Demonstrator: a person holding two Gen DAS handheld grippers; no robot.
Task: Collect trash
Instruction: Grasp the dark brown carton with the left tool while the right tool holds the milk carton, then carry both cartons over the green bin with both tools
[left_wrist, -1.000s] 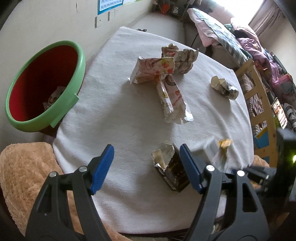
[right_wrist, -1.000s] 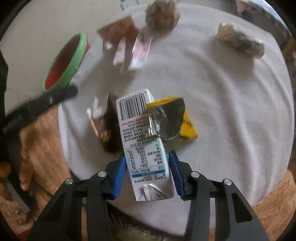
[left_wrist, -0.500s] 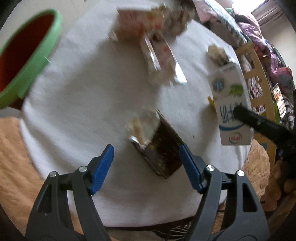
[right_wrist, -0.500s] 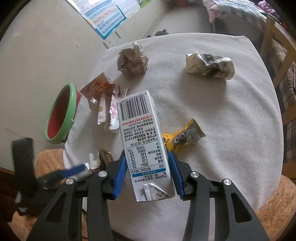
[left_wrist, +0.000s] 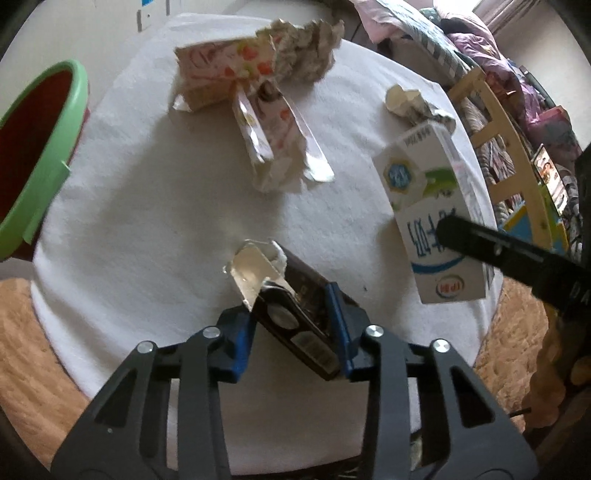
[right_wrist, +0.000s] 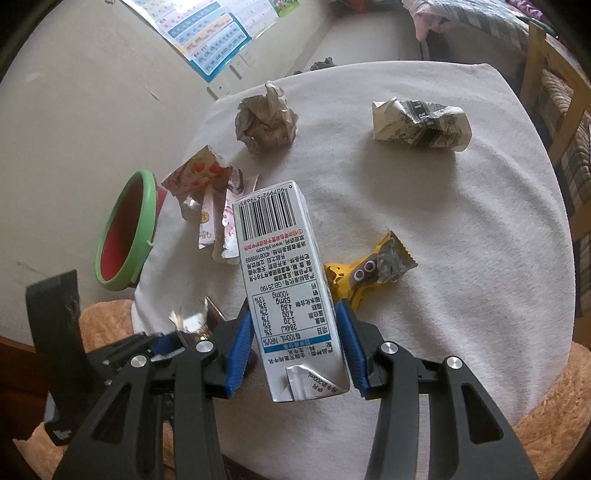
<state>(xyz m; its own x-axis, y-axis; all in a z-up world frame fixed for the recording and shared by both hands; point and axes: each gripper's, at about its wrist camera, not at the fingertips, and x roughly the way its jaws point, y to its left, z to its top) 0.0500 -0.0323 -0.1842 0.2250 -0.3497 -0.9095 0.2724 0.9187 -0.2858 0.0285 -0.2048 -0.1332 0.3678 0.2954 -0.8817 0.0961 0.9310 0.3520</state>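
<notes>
**Left wrist view: dark carton gripped, milk carton held alongside**

Left wrist view, nearest the lens: the left gripper (left_wrist: 291, 321) has its blue pads on either side of a crushed dark brown drink carton (left_wrist: 295, 306) with a torn silver top, and the jaws are closing on it. The carton lies at the near edge of a round table covered in white cloth (left_wrist: 147, 206).

In the right wrist view, the right gripper (right_wrist: 295, 332) is clamped part-way open around a tall white milk carton (right_wrist: 284, 273) printed with a barcode, lifted above the cloth.

Just beyond it lies a yellow snack wrapper (right_wrist: 369, 273). Farther out are torn pink strawberry-print cartons (left_wrist: 258, 110), a crumpled brown paper ball (right_wrist: 266, 122) and a crushed newsprint-patterned pack (right_wrist: 421, 125). A red bin with a green rim (left_wrist: 44, 147) stands beside the table's left edge.
</notes>
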